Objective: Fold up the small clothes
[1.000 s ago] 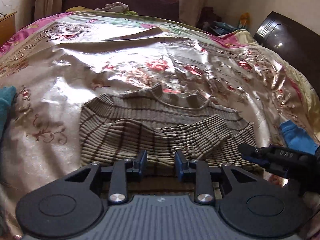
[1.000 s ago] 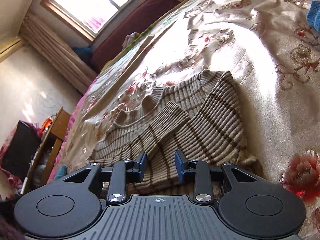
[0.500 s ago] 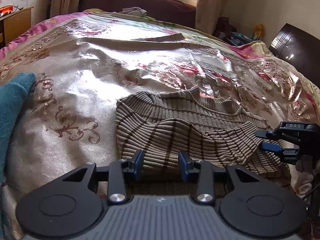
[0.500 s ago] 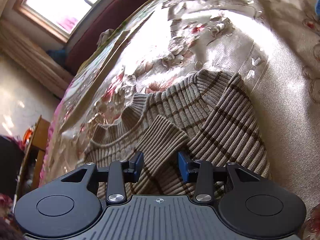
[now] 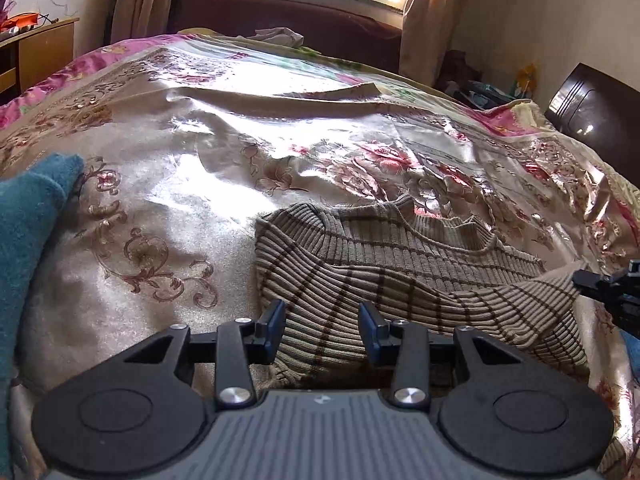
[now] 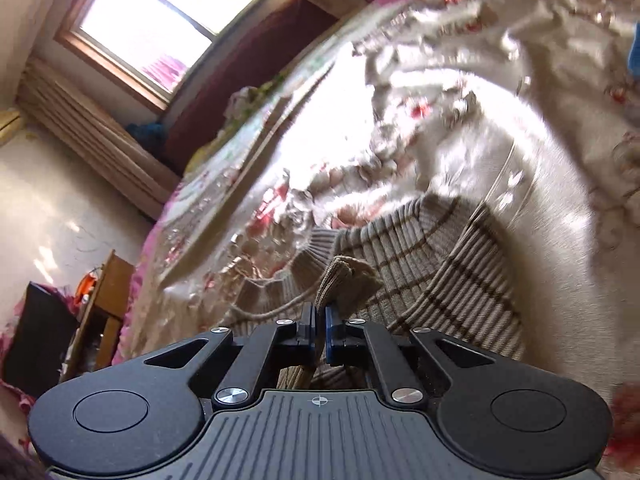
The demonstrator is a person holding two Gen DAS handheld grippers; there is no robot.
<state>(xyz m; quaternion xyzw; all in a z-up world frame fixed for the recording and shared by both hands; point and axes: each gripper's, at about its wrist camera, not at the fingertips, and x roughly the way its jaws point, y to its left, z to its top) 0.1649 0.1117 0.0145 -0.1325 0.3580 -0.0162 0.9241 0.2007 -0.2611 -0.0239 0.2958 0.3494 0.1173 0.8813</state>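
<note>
A striped ribbed sweater [image 5: 400,272] lies on a floral satin bedspread [image 5: 168,200]. The left gripper [image 5: 322,330] hovers over its hem, fingers spread. The right gripper [image 6: 319,330] is clenched on what appears to be a sleeve cuff [image 6: 340,280], though that view is motion-blurred.

Sweater [image 5: 400,280] on bedspread [image 5: 200,160]; cloth [image 5: 28,232] left, cabinet [image 5: 44,56] beyond.
</note>
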